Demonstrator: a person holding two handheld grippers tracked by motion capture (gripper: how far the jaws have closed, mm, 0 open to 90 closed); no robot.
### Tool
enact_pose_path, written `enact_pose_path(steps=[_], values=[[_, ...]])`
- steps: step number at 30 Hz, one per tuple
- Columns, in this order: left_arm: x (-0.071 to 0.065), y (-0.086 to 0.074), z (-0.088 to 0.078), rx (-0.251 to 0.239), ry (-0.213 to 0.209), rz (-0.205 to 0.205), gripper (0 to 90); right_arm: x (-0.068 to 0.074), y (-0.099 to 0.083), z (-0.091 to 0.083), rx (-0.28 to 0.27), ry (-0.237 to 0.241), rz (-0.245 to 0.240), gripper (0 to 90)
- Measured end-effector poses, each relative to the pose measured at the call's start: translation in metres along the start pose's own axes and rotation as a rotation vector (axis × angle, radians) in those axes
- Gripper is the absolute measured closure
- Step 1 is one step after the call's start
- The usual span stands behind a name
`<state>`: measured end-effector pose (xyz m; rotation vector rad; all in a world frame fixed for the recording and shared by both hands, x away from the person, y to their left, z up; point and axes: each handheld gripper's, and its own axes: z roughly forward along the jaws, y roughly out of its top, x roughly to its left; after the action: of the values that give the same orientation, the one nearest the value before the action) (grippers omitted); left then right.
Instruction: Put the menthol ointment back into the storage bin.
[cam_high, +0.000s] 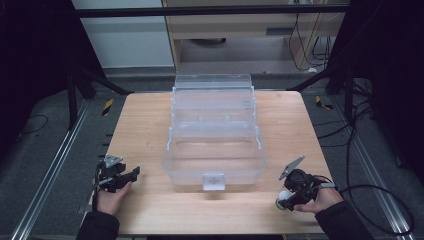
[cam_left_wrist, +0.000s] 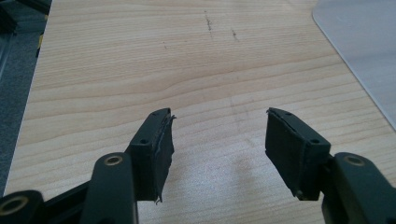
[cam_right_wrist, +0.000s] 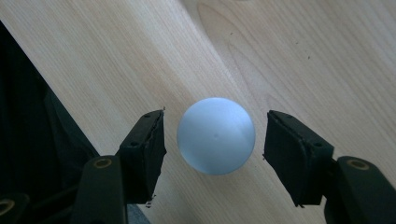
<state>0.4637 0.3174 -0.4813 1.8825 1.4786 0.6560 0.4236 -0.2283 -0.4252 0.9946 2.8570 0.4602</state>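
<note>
A small white ball (cam_right_wrist: 215, 135) lies on the wooden table (cam_high: 150, 125) near its front right edge, seen as a white ball (cam_high: 284, 196) in the high view. My right gripper (cam_right_wrist: 214, 135) stands open around it, one jaw on each side with small gaps to the ball. My right gripper (cam_high: 286, 200) is held by a hand at the front right. My left gripper (cam_left_wrist: 219, 135) is open over bare wood, and my left gripper (cam_high: 131, 175) rests at the front left, held by the other hand.
A clear plastic box (cam_high: 215, 145) with its lid open backward stands in the middle of the table, its latch (cam_high: 214, 181) facing the front. Its corner (cam_left_wrist: 364, 46) shows in the left gripper view. Black frame bars and cables surround the table.
</note>
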Motion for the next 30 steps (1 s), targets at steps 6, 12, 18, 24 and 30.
enact_pose_path(steps=[6,12,18,24,30], values=[[0.000,0.000,0.000,0.006,-0.001,0.002,41.2,0.000,0.003,0.005,0.028,0.009,-0.006,41.1],[0.000,0.000,0.000,0.007,-0.001,0.003,41.3,-0.002,0.006,0.008,0.053,0.020,-0.012,44.7],[0.000,0.000,0.000,0.007,-0.001,0.002,41.4,-0.003,0.008,0.011,0.086,0.026,-0.011,47.4],[0.000,0.000,0.000,0.006,-0.001,0.001,41.6,-0.004,0.011,0.014,0.115,0.025,-0.021,49.6],[0.000,0.000,0.000,0.009,0.001,0.003,41.6,-0.004,0.012,0.015,0.122,0.031,-0.020,49.9]])
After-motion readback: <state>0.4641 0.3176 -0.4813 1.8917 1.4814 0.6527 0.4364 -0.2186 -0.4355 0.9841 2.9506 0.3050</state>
